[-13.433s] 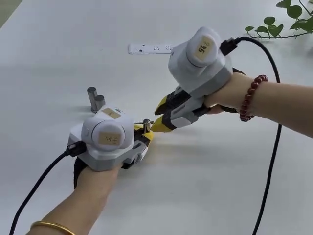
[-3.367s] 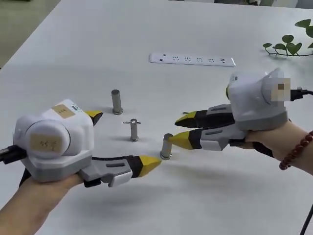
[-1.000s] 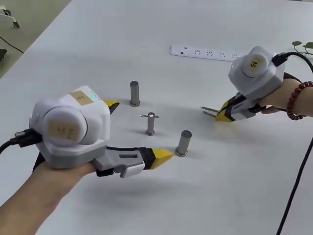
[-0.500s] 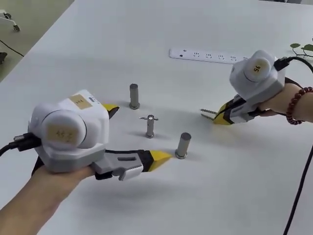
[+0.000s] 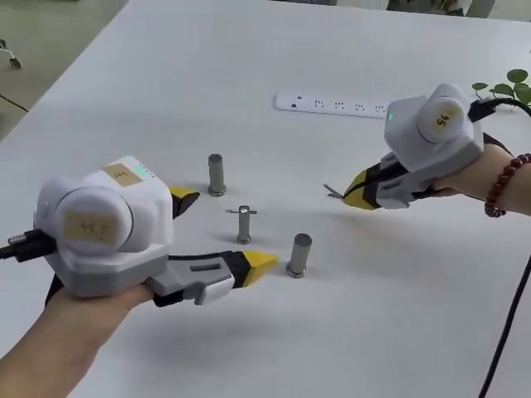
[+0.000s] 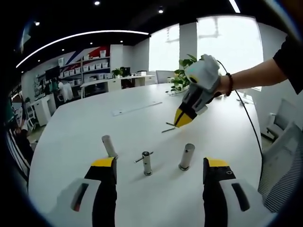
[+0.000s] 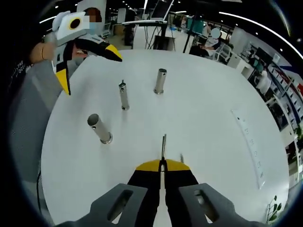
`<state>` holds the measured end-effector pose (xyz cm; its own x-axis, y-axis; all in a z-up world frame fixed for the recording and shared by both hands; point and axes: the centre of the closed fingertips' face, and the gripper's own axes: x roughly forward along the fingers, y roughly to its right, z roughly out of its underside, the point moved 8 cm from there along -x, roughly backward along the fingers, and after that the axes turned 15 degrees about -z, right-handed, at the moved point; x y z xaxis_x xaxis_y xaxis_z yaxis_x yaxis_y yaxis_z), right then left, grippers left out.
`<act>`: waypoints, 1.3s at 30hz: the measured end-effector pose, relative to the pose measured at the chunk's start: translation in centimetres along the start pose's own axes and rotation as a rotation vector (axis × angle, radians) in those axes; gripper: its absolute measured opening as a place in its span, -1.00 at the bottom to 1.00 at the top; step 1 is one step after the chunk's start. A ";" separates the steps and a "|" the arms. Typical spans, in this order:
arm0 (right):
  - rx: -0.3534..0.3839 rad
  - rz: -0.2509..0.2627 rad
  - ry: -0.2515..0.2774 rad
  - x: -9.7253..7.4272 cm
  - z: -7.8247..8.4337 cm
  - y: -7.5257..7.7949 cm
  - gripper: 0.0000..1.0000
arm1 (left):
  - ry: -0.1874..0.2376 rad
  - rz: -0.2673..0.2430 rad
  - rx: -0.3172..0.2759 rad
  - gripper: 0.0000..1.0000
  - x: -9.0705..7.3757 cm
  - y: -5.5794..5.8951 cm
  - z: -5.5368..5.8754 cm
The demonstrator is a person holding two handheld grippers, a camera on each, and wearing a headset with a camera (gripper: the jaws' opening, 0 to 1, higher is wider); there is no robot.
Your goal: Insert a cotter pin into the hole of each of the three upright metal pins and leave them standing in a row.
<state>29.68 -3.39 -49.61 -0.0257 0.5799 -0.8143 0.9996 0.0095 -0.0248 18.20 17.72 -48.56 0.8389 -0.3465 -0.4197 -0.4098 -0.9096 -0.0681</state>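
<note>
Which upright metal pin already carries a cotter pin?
The middle pin: a cotter pin crosses its top; the far pin and near pin are bare.

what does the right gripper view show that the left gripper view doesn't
Right gripper view: the right gripper from behind, shut on a cotter pin, with the open left gripper across the table.
Left gripper view: its own jaws spread wide at the bottom, and beyond them a bracelet on the wrist and a plant.
Both: the three metal pins standing upright, the middle pin with a pin through its hole, and the power strip.
</note>
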 end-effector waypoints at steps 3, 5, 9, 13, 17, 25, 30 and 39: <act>-0.018 0.002 0.027 -0.4 -0.8 -0.6 -1.00 | -0.017 0.021 -0.013 0.20 0.1 0.1 -0.2; -0.035 0.002 0.040 -0.6 -1.4 -1.2 -1.00 | -0.015 0.029 -0.017 0.15 0.1 0.2 -0.3; -0.063 -0.006 0.068 -0.7 -2.1 -1.8 -1.00 | -0.023 0.049 -0.046 0.07 0.5 0.3 -0.7; -0.097 -0.022 0.083 -0.8 -3.1 -3.2 -1.00 | -0.035 0.081 -0.074 -0.03 0.7 0.6 -0.9; -0.122 -0.036 0.098 -0.8 -3.5 -3.8 -1.00 | -0.041 0.115 -0.129 -0.10 1.0 0.9 -1.2; -0.171 -0.054 0.107 -0.7 -4.5 -5.8 -1.00 | -0.047 0.205 -0.205 -0.32 1.1 2.1 -1.9; -0.204 -0.065 0.116 -0.8 -5.0 -6.4 -1.00 | -0.044 0.246 -0.219 -0.48 1.1 2.7 -2.3; -0.280 -0.084 0.113 -0.8 -5.7 -7.9 -1.00 | -0.030 0.292 -0.209 -0.84 0.8 3.6 -2.7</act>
<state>21.81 0.72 -45.42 -0.1231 0.6540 -0.7464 0.9573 0.2765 0.0843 18.36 13.50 -46.76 0.6853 -0.5944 -0.4208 -0.5458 -0.8017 0.2437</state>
